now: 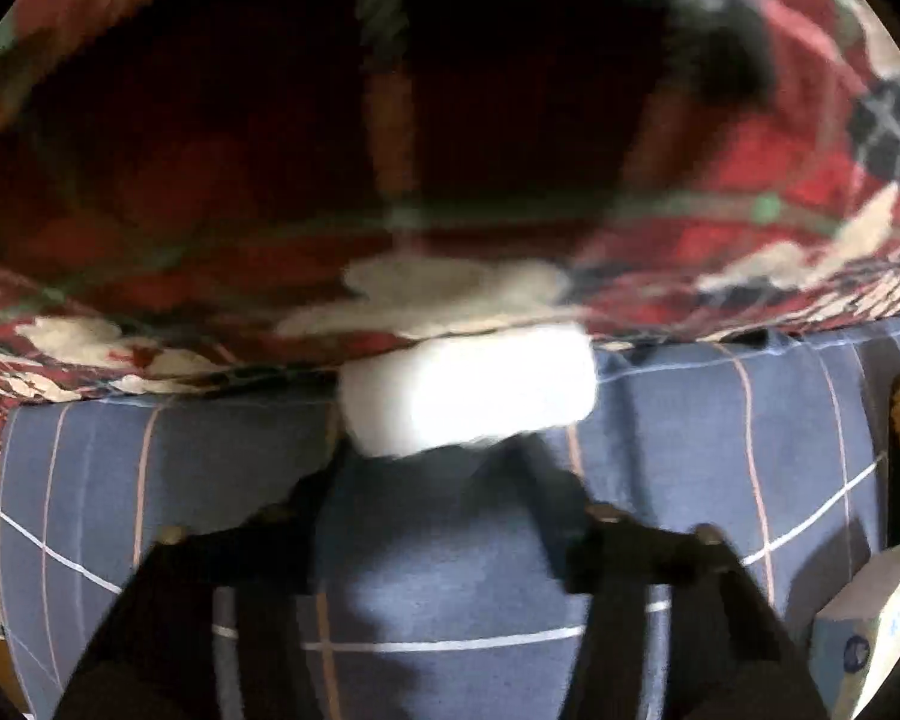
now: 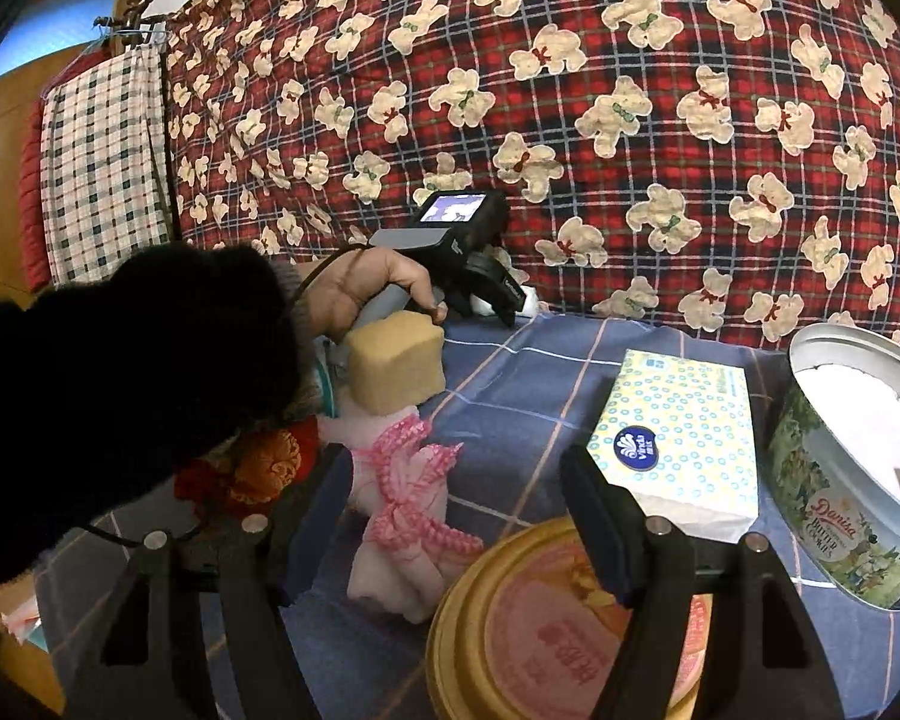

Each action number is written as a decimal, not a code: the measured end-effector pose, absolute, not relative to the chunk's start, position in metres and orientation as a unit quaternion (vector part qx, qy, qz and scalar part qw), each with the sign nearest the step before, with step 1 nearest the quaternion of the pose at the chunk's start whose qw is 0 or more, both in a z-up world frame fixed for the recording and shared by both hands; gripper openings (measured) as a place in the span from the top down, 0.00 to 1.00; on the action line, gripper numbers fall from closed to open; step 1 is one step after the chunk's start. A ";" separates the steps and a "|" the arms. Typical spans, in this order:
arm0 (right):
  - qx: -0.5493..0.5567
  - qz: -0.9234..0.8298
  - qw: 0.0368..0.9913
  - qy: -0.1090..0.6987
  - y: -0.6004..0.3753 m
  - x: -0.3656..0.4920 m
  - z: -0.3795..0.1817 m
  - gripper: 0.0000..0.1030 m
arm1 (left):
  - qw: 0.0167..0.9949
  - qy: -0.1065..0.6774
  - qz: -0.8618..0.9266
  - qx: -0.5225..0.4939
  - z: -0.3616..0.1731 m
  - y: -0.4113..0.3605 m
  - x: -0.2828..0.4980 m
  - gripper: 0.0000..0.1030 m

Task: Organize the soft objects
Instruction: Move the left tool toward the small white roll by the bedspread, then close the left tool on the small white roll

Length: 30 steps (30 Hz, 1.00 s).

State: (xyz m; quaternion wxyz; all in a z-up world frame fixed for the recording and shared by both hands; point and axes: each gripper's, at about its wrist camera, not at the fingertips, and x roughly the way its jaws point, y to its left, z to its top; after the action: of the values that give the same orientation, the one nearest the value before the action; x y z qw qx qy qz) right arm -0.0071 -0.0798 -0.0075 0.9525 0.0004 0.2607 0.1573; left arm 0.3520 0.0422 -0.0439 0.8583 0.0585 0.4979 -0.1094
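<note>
Nearest, the right gripper (image 2: 456,516) hangs with its jaws parted and nothing between them, over a round gold-rimmed tin lid (image 2: 546,618) on the blue checked sheet (image 2: 510,372), with a pink ruffled cloth (image 2: 408,504) just to its left and a tissue pack (image 2: 678,438) just beyond its right finger. Farther back, the left gripper (image 1: 444,468) has its jaws drawn in around a white soft roll (image 1: 468,396) at the edge of the red bear-print quilt (image 2: 570,120), though blur hides whether the pads press it.
</note>
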 end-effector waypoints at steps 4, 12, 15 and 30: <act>0.000 0.153 0.953 0.262 -0.081 -0.005 -0.009 0.29 | 0.861 0.491 -0.111 0.069 -0.042 0.043 0.342 0.83; 0.006 0.149 0.953 0.263 -0.084 -0.005 -0.010 0.29 | 0.864 0.473 -0.171 0.027 -0.018 0.082 0.303 0.93; 0.005 0.155 0.952 0.264 -0.082 -0.006 -0.010 0.29 | 0.876 0.441 -0.194 0.035 0.001 0.098 0.284 0.93; 0.013 0.168 0.946 0.279 -0.080 -0.003 -0.014 0.29 | 0.862 0.459 -0.208 -0.050 -0.001 0.067 0.317 0.21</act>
State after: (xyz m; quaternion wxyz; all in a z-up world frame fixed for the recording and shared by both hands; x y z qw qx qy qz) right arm -0.0035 -0.0801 -0.0140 0.9455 0.0128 0.2788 0.1675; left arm 0.3169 0.0669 -0.0015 0.8621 -0.0496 0.4594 -0.2080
